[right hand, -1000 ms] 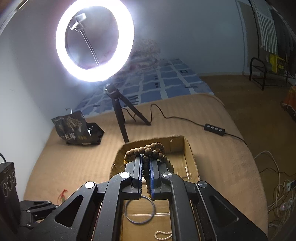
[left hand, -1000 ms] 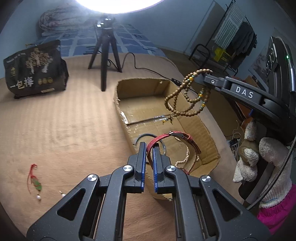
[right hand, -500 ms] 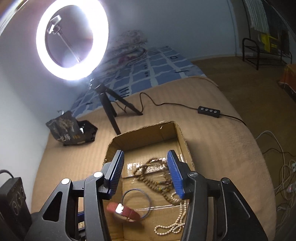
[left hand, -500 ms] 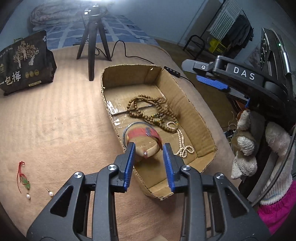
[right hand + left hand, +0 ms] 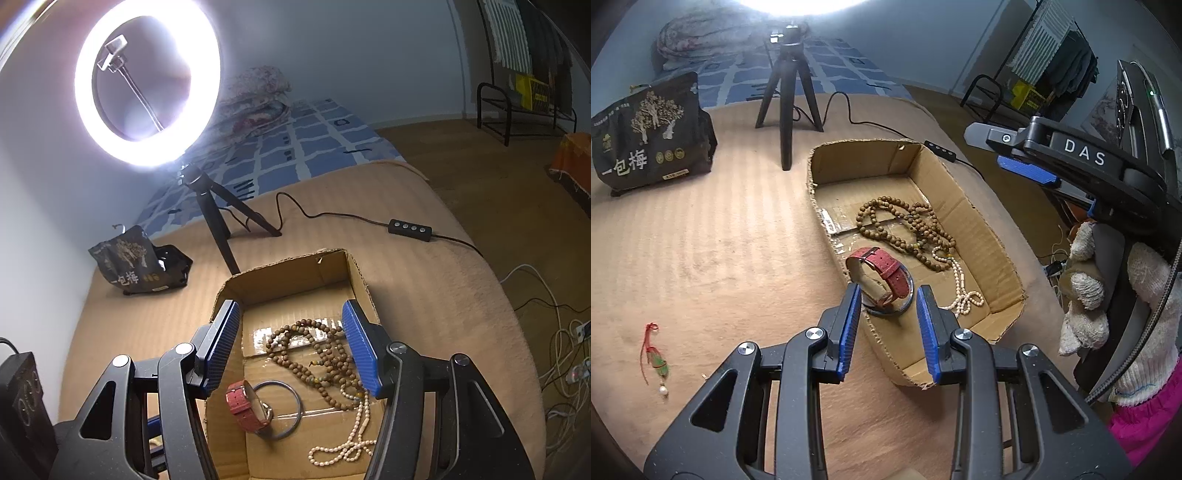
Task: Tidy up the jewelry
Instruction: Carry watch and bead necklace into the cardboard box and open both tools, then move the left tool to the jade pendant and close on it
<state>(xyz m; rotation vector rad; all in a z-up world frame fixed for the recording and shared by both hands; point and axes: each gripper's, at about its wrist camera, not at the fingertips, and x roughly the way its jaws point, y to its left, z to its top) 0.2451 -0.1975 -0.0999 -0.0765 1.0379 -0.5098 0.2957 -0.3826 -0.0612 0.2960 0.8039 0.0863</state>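
A cardboard box [image 5: 979, 221] [image 5: 354, 269] lies on the tan bed cover. Inside it are a brown bead necklace [image 5: 905, 229] [image 5: 317, 354], a white pearl strand [image 5: 960, 291] [image 5: 351, 439], a grey bangle [image 5: 291, 417] and a red-strap watch [image 5: 886, 275] [image 5: 245, 406] standing on the bangle. My left gripper [image 5: 888, 325] is open and empty, just above the box's near wall behind the watch. My right gripper [image 5: 291, 347] is open and empty above the box; it also shows in the left wrist view [image 5: 1027, 162]. A red-and-green charm with a pearl [image 5: 655, 360] lies on the cover at the left.
A ring light [image 5: 147, 81] on a black tripod [image 5: 786, 92] [image 5: 221, 214] stands behind the box, with its cable and switch [image 5: 410, 229]. A black snack bag [image 5: 650, 136] [image 5: 136, 262] sits at the back left. The bed edge drops off to the right of the box.
Both grippers opened. The left one let go of the red watch and the right one let go of the brown beads; both now lie in the box. Both grippers have drawn back.
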